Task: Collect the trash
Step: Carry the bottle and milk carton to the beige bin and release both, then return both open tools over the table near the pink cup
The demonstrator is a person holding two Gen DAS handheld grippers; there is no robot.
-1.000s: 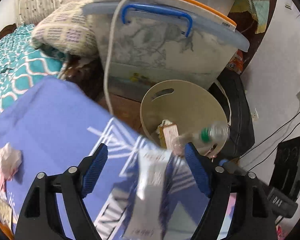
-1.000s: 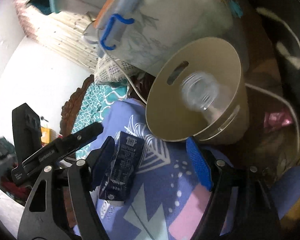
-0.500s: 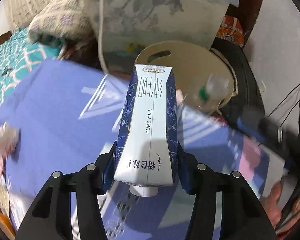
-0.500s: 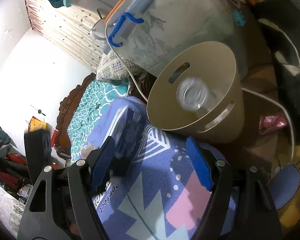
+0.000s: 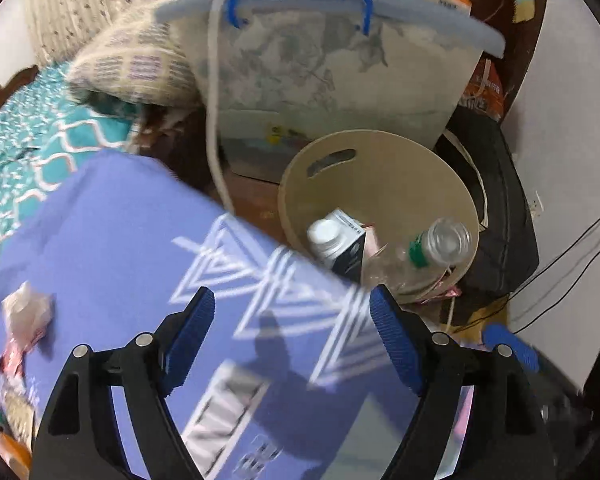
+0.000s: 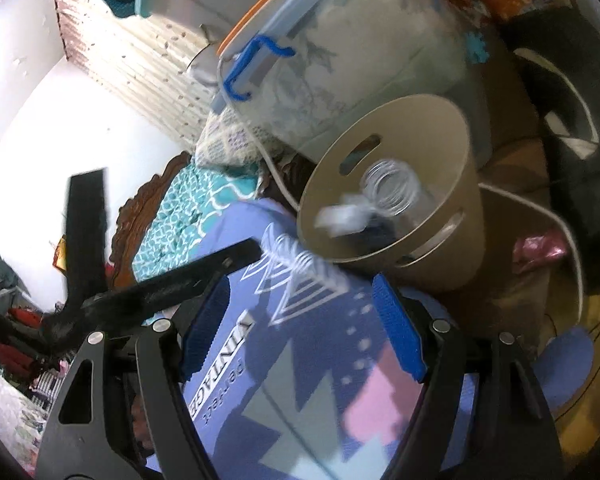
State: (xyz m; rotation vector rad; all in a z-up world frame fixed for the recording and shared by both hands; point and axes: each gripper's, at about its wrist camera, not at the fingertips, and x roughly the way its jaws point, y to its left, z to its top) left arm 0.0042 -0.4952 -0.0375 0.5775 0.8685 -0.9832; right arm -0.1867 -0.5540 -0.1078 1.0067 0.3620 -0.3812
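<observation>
A beige round bin (image 5: 380, 168) stands beside the purple patterned sheet (image 5: 112, 248). In it lie a blue-and-white milk carton (image 5: 340, 246) and a clear plastic bottle with a green label (image 5: 432, 246). My left gripper (image 5: 292, 332) is open and empty, over the sheet just short of the bin. My right gripper (image 6: 300, 328) is open and empty, also over the sheet, facing the bin (image 6: 428, 136), where the carton (image 6: 352, 218) and bottle (image 6: 392, 188) show blurred. Crumpled wrappers (image 5: 26, 312) lie on the sheet at the left.
A big storage box with a blue handle (image 5: 332, 64) stands behind the bin, with a patterned pillow (image 5: 136, 64) and a white cable (image 5: 214, 128) beside it. A black bag (image 5: 500, 208) lies to the right. The left gripper's arm (image 6: 172, 280) shows in the right wrist view.
The left gripper held the milk carton half a second ago; it has opened and the carton now lies in the bin. The right gripper stayed open.
</observation>
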